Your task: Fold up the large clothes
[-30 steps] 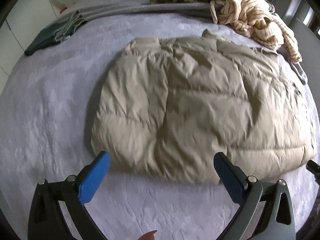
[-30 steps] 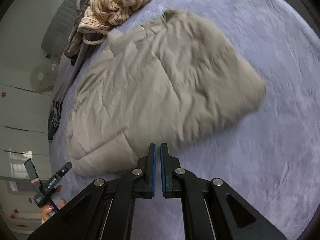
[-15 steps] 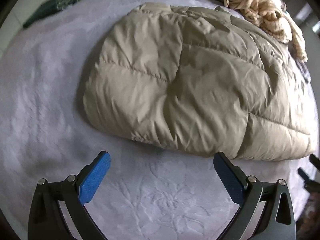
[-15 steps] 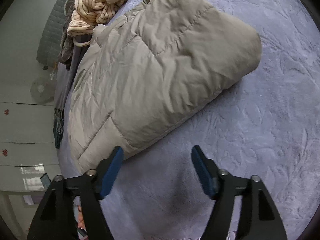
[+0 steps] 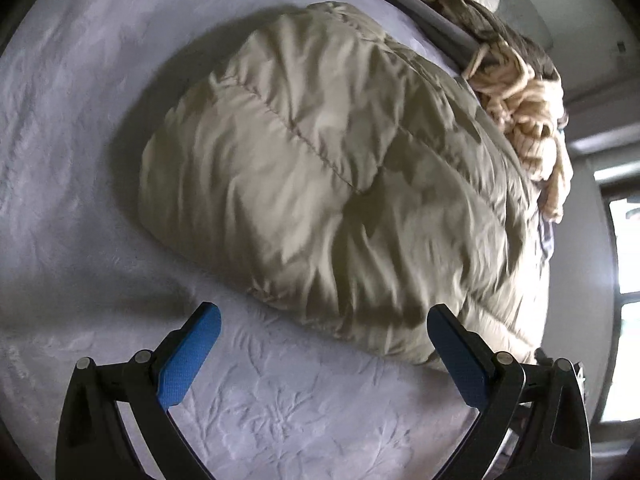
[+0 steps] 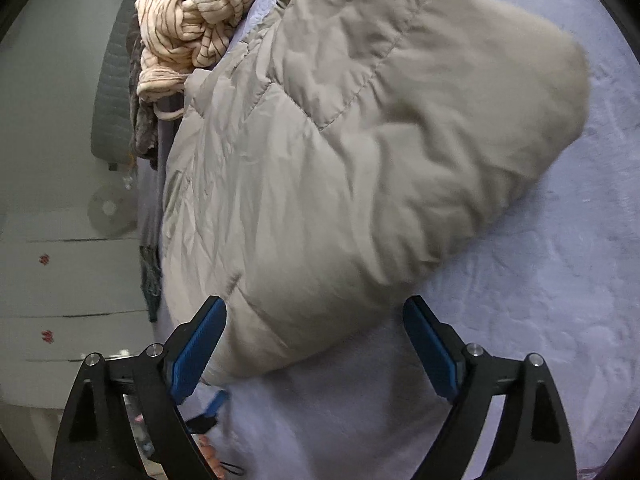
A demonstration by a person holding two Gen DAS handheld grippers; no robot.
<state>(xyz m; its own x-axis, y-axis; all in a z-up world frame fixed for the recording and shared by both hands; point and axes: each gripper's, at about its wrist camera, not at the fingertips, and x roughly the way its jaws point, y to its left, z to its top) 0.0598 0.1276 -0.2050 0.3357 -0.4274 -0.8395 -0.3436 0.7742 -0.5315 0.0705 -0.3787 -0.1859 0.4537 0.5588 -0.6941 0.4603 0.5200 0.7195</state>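
Observation:
A beige quilted puffer jacket lies folded on the lilac bed cover; it also fills the right wrist view as the same jacket. My left gripper is open just short of the jacket's near edge, with bare cover between its blue pads. My right gripper has its jaws opening wide. The jacket's near corner lies between its fingers, and the pads do not press on it. The other gripper's blue tip and a fingertip show at the lower left of the right wrist view.
A cream striped knit and dark clothes are heaped at the bed's far side, touching the jacket's far edge; the same knit shows beside a grey headboard. White drawers stand past the bed edge. A window is at right.
The right gripper went from shut to wide open and came down over the jacket's near corner. The left gripper sank closer to the jacket and rolled, so the jacket now lies slanted in its view.

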